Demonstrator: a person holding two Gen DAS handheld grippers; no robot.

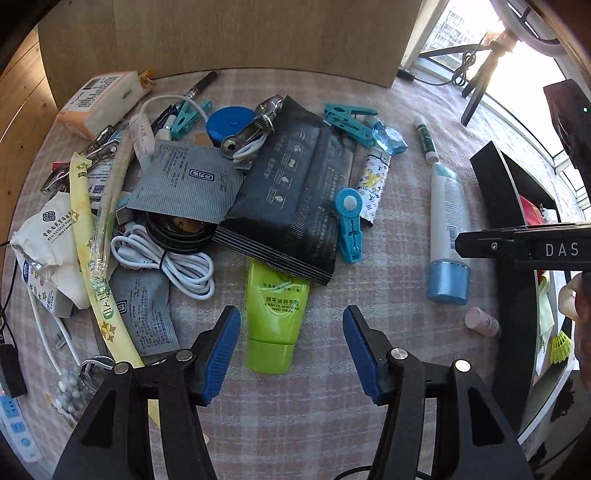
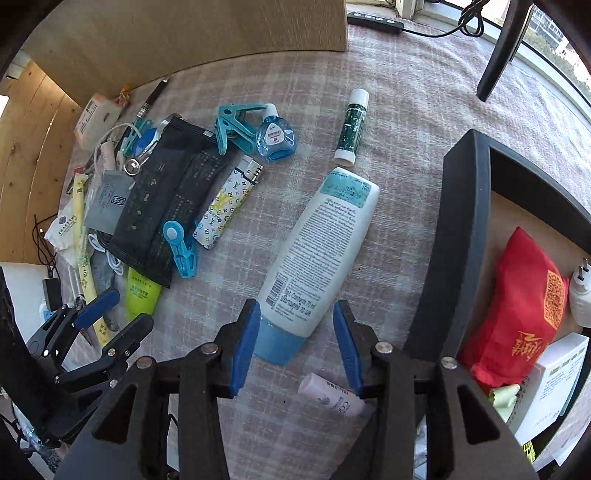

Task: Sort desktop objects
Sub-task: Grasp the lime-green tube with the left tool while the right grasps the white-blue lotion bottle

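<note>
A pile of small desktop objects lies on a checked cloth. My left gripper (image 1: 291, 325) is open, its blue pads either side of the cap end of a green hand cream tube (image 1: 275, 314). My right gripper (image 2: 295, 325) is open over the blue cap of a white lotion bottle (image 2: 321, 251), which also shows in the left wrist view (image 1: 448, 225). A small pink tube (image 2: 330, 395) lies just under the right gripper. A black sachet pack (image 1: 291, 188), teal clips (image 1: 349, 225), an eye drop bottle (image 2: 275, 138) and a green lip balm (image 2: 351, 127) lie nearby.
A black-rimmed tray (image 2: 454, 236) on the right holds a red pouch (image 2: 517, 310), a white box and a plug. A cardboard wall (image 1: 221, 33) stands behind the pile. White cables (image 1: 166, 258), paper sachets and a power strip (image 1: 14, 424) lie at the left.
</note>
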